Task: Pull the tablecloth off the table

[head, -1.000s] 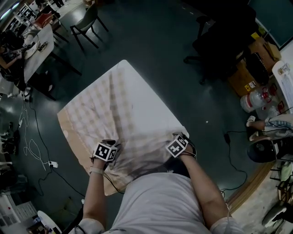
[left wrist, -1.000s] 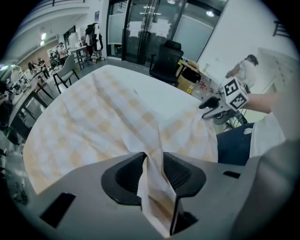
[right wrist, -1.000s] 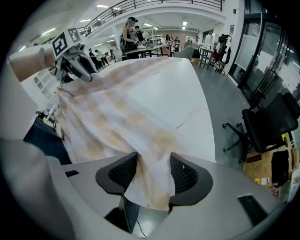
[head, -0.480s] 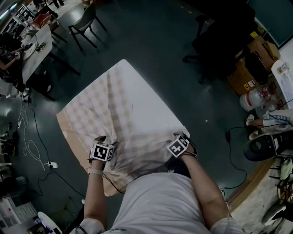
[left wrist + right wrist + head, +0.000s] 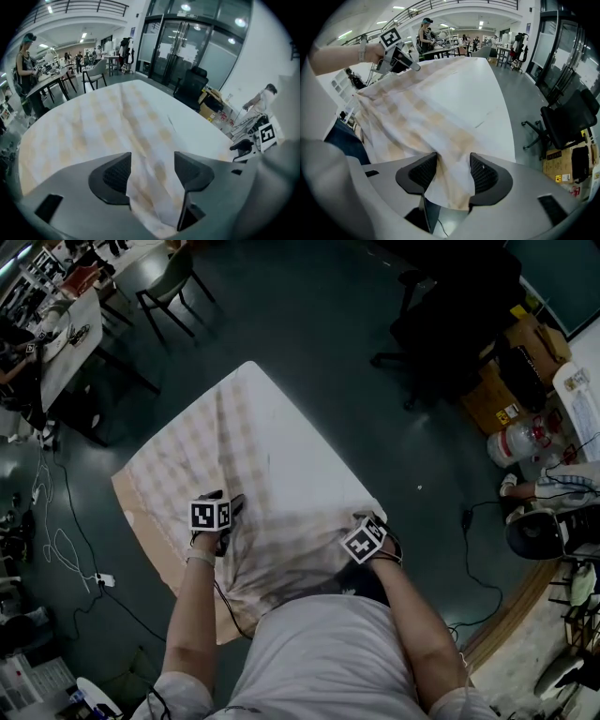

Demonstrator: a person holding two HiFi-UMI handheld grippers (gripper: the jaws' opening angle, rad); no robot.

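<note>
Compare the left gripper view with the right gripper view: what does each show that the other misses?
Left only: the left gripper, whose jaws have just been opening, wide around a loose tablecloth fold; the marker cube of the right gripper. Right only: the right gripper clamping bunched cloth; the left gripper seen from outside, above the cloth. Both: checked cloth, white tabletop.

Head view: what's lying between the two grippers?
Only rumpled checked tablecloth spans from the left gripper, whose jaws have just been opening over a fold, to the right gripper, which pinches it. The head view shows this.
</note>
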